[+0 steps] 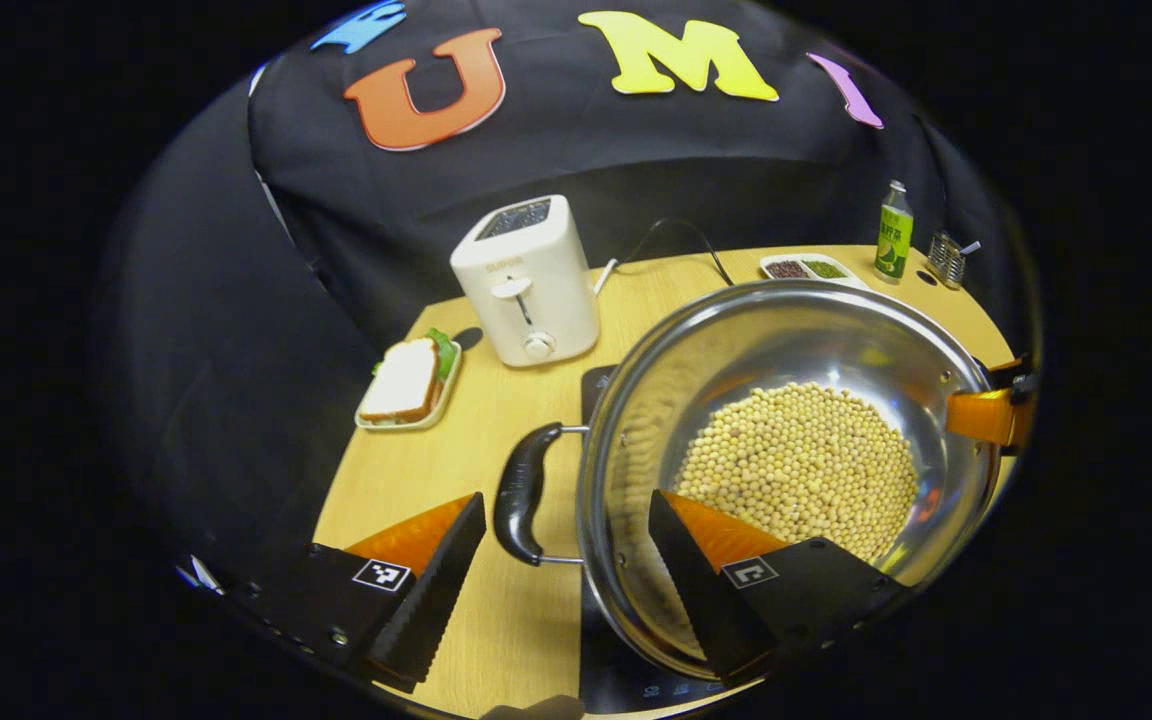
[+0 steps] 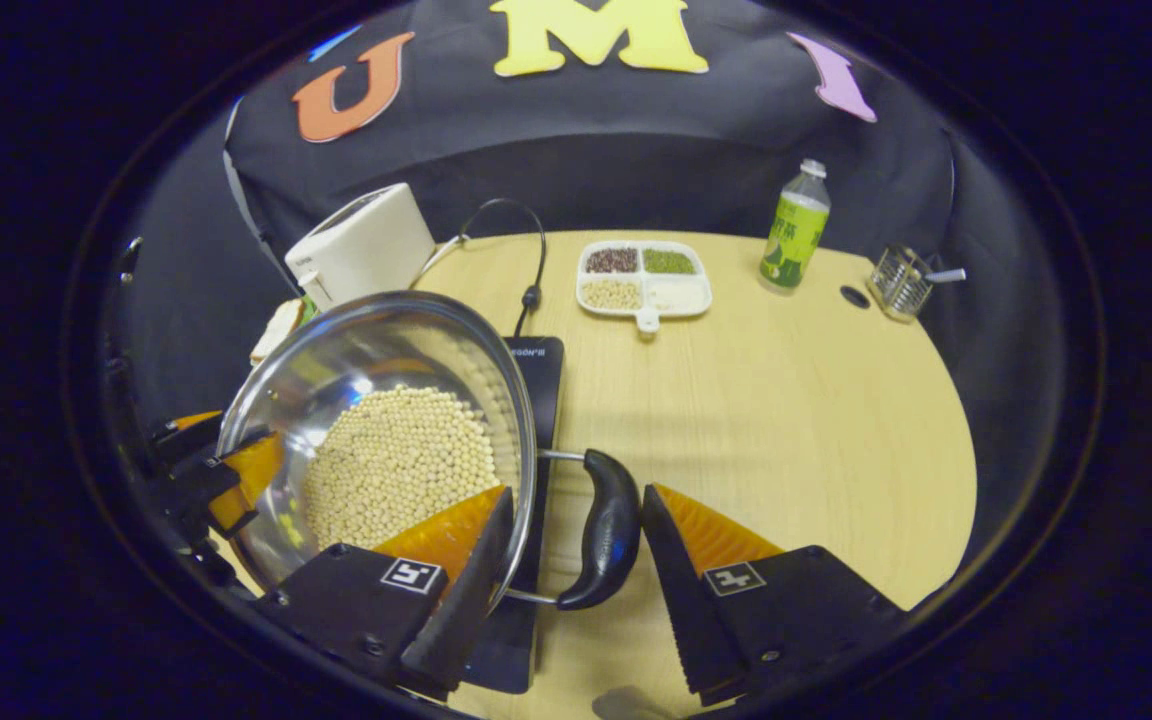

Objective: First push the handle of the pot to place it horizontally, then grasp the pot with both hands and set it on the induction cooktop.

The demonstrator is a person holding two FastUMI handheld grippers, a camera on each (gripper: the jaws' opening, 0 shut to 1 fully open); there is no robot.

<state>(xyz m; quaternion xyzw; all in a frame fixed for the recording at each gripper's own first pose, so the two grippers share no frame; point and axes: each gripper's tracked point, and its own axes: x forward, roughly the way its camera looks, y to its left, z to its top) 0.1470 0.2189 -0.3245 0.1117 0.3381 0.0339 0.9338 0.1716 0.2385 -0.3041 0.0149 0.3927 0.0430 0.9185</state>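
Observation:
A steel pot of pale beans stands over the dark induction cooktop. My left gripper is open and straddles the pot's black left handle: one finger is outside the handle, the other inside the rim above the beans. In the right gripper view the same pot sits on the cooktop. My right gripper is open around the other black handle, with one finger inside the rim and one just outside the handle. Both handles lie level with the table.
A white toaster and a sandwich on a plate sit behind and left of the pot. Toward the back are a divided dish, a green bottle and a wire holder. The cooktop's cable runs back.

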